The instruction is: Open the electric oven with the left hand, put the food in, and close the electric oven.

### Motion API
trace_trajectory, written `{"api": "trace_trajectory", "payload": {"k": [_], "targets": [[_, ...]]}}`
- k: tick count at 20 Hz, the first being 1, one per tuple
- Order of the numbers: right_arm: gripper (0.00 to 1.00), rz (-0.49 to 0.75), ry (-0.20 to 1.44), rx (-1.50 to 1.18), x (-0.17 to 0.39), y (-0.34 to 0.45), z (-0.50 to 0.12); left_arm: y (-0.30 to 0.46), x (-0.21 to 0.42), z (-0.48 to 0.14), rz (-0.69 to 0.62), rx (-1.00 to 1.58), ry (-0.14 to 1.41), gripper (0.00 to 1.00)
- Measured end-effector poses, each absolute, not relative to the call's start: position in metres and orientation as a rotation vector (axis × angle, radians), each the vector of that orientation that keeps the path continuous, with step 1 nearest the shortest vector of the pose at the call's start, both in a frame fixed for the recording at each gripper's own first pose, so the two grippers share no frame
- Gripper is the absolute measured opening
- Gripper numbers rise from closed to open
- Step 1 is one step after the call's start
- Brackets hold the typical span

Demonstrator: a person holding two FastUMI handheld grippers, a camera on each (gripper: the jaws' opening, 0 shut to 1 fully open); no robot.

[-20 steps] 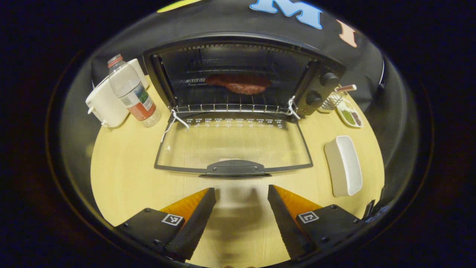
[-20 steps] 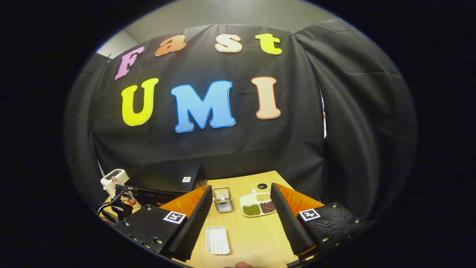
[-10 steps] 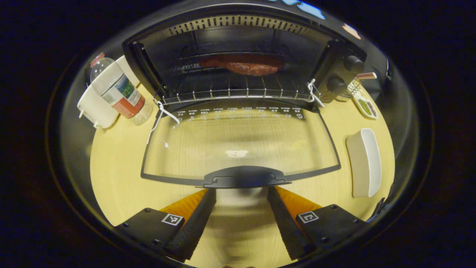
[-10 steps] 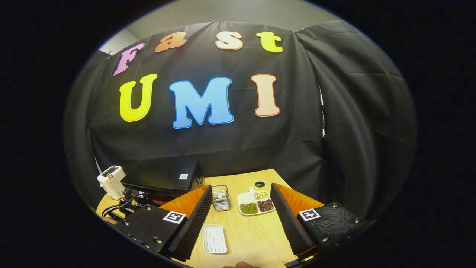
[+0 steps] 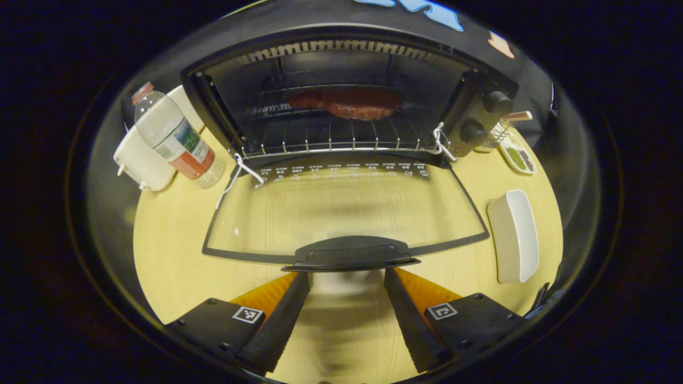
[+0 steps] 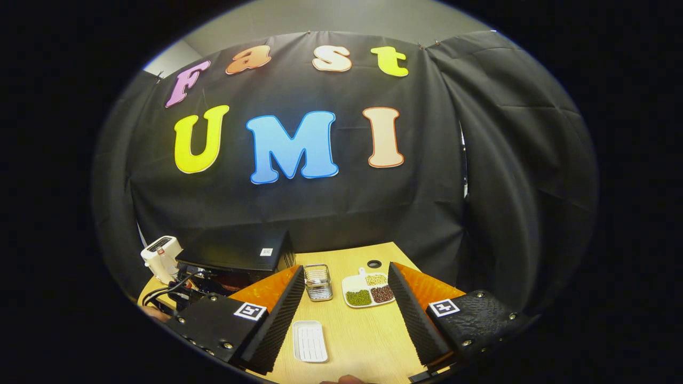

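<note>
Left gripper (image 5: 346,298) spread just short of the oven door handle (image 5: 349,253); we judge it rigid, hinged glass, best lifted there.

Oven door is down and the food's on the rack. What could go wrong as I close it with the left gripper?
The left gripper is open just short of the door handle, so it might slip off when lifting. The white string at the hinge could catch. The water bottle stands close by.

The oven (image 5: 347,96) stands at the table's (image 5: 171,256) back edge, its door (image 5: 341,208) lying forward, food (image 5: 347,103) on the rack inside (toward the back), a bottle (image 5: 173,137) left, a dish (image 5: 515,234) right.
</note>
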State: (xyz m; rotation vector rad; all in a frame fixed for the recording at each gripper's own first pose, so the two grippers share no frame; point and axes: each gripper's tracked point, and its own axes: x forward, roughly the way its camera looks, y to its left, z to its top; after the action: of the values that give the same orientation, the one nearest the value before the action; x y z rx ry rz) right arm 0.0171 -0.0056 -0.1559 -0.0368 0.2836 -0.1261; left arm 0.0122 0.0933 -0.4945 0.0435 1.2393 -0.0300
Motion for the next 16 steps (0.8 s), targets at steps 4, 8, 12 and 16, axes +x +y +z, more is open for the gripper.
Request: {"api": "trace_trajectory", "payload": {"k": [4,8,12,16], "targets": [[0.95,-0.119,0.270,-0.026,0.017,0.001,-0.151,0.092,0.012,-0.473,-0.034,0.028,1.179,0.96],[0.95,-0.096,0.259,-0.038,0.019,0.010,-0.145,0.091,0.016,-0.457,-0.035,0.025,1.142,0.98],[0.95,-0.088,0.244,-0.058,0.020,0.010,-0.139,0.089,0.021,-0.443,-0.036,0.018,1.091,1.00],[0.95,-0.104,0.233,-0.052,0.018,0.005,-0.134,0.090,0.028,-0.433,-0.035,0.023,1.058,0.92]]}}
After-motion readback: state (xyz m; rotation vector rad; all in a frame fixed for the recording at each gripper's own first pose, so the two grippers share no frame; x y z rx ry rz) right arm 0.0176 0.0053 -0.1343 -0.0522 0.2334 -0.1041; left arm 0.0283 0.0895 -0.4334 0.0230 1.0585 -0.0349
